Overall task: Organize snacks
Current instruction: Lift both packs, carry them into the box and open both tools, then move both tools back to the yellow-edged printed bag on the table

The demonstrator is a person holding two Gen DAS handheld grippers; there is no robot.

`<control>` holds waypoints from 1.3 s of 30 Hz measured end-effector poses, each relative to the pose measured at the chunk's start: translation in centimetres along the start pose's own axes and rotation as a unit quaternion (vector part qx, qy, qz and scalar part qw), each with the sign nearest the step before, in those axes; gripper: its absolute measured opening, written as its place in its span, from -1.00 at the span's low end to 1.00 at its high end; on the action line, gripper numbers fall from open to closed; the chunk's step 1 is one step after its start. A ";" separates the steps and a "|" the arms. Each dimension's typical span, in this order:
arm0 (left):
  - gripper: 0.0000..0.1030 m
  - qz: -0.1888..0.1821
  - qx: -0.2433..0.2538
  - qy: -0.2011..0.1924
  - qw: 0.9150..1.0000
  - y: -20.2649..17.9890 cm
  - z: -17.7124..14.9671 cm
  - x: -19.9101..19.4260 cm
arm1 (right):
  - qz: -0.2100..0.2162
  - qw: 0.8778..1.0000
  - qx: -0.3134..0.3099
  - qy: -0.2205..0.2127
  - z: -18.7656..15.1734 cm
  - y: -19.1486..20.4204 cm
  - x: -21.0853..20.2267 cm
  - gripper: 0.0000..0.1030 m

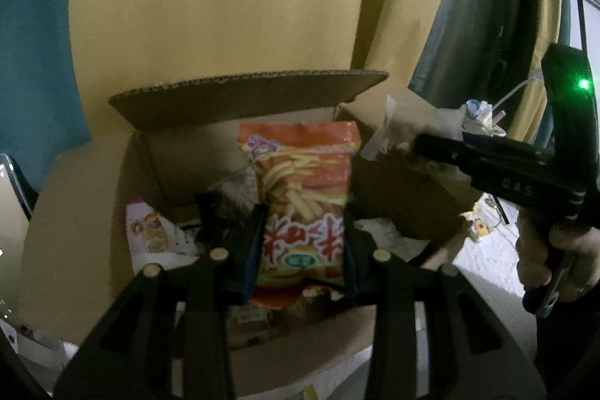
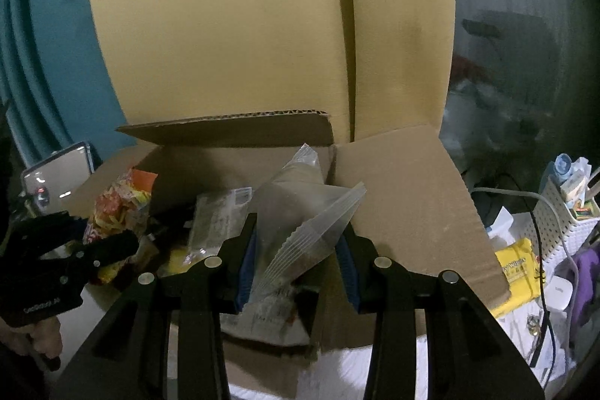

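Observation:
My left gripper (image 1: 302,231) is shut on an orange-red bag of fries-style snack sticks (image 1: 303,190), held upright over an open cardboard box (image 1: 75,212). The bag also shows in the right wrist view (image 2: 120,208), with the left gripper (image 2: 112,246) on it. My right gripper (image 2: 296,246) is shut on a clear plastic snack bag (image 2: 300,212) with ridged edges, held above the same box (image 2: 405,212). The right gripper (image 1: 427,145) also shows in the left wrist view at the box's right flap. Other wrapped snacks (image 1: 150,231) lie inside the box.
A large upright cardboard sheet (image 2: 225,25) stands behind the box. A white perforated basket (image 2: 558,216) with small items, a yellow wipes pack (image 2: 517,268) and a cable (image 2: 540,250) sit on the right. A silvery device (image 2: 56,175) is on the left.

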State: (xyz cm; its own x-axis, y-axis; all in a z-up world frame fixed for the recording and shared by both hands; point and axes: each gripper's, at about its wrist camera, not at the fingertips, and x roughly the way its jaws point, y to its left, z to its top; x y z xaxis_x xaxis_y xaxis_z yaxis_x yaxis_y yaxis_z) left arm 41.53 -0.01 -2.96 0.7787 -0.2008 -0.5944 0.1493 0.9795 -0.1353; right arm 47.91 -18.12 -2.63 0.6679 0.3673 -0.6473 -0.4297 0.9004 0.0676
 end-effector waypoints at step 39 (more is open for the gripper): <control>0.34 -0.003 -0.032 -0.025 0.999 0.3 -5.2 -10.3 | -0.001 1.000 -0.020 -0.006 -3.4 5.3 -7.3 0.23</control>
State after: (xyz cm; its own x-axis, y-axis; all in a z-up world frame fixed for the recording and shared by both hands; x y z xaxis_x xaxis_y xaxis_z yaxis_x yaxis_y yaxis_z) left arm 30.33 2.22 -1.01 0.8080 -0.2036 -0.5528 0.1160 0.9750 -0.1896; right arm 38.70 -16.85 -0.18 0.6757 0.3679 -0.6388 -0.4520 0.8913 0.0353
